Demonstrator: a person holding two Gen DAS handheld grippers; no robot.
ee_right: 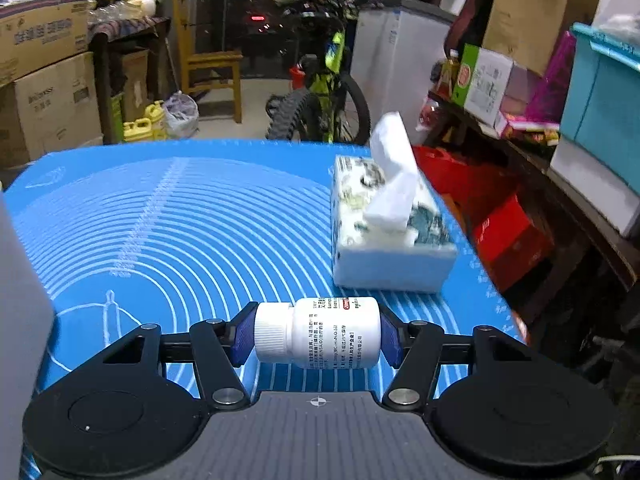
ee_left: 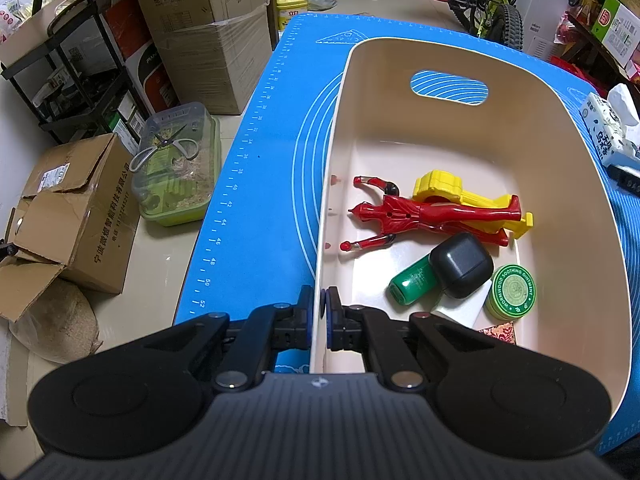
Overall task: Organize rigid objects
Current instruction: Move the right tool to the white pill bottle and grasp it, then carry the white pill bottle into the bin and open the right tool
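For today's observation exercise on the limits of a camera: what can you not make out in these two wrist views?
- Left wrist view: the red patterned item in the cream bin is mostly hidden behind the left tool.
- Left wrist view: the tissue pack is cut off by the right edge.
- Right wrist view: small print on the white pill bottle, held by the right tool, is too small to read.
- Right wrist view: the bin shows only as a blurred grey strip at the left edge.

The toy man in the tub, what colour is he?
The toy figure is red with silver and black bits, clearest in the left wrist view.

White pill bottle (ee_right: 318,332) lying sideways, cap left, above blue mat (ee_right: 200,220)
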